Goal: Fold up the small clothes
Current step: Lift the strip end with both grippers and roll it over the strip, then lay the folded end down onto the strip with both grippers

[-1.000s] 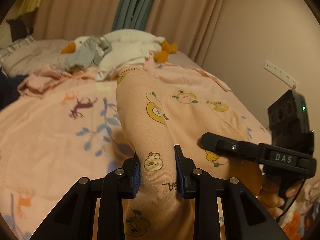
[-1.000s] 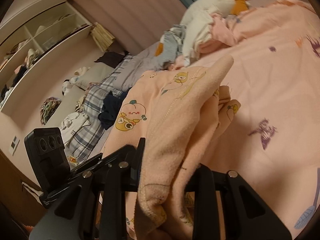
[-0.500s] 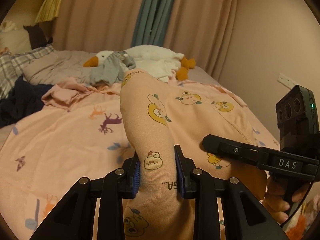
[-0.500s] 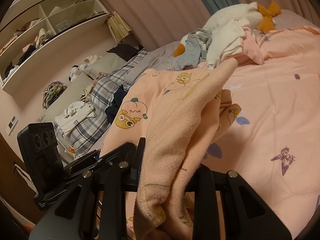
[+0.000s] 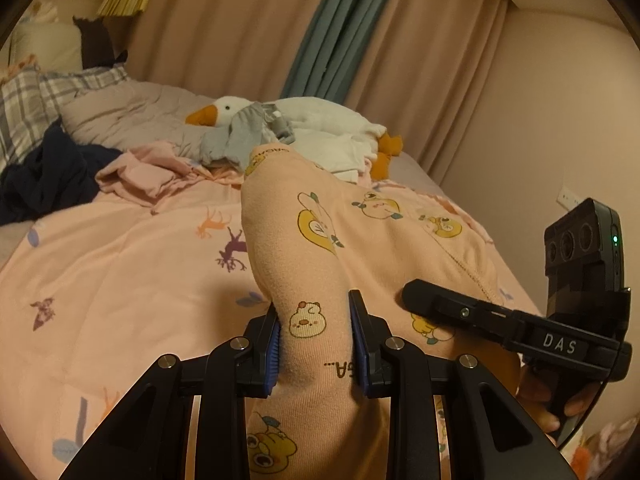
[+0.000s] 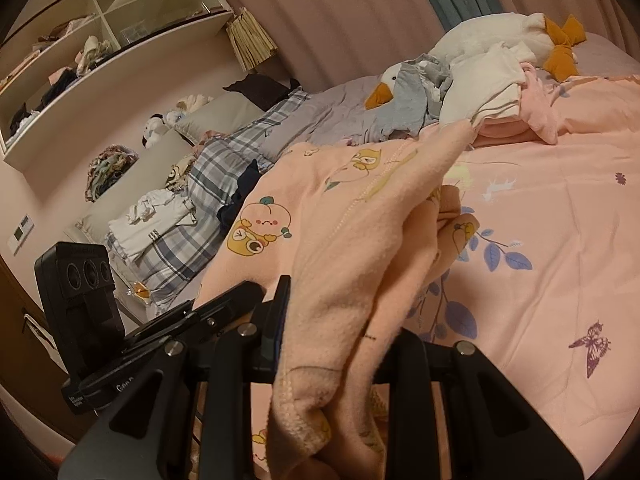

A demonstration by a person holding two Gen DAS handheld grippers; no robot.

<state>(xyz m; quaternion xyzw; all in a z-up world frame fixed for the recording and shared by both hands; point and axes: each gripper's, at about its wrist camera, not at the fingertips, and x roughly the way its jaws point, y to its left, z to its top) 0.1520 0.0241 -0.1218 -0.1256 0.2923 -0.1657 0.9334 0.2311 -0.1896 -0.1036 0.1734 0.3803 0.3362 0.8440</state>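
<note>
Grippers (image 5: 314, 336) (two) on one garment (image 5: 320, 240)

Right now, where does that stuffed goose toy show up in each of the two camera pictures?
Left wrist view: the stuffed goose lies upper centre, at the far end of the bed, orange beak pointing left.
Right wrist view: the goose sits upper right, beak toward the left.
Shared landmark: the peach cartoon-print garment, gripped in both grippers, reaches toward it.

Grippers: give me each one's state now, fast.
Left gripper: shut on the peach printed garment.
Right gripper: shut on the same garment.
</note>
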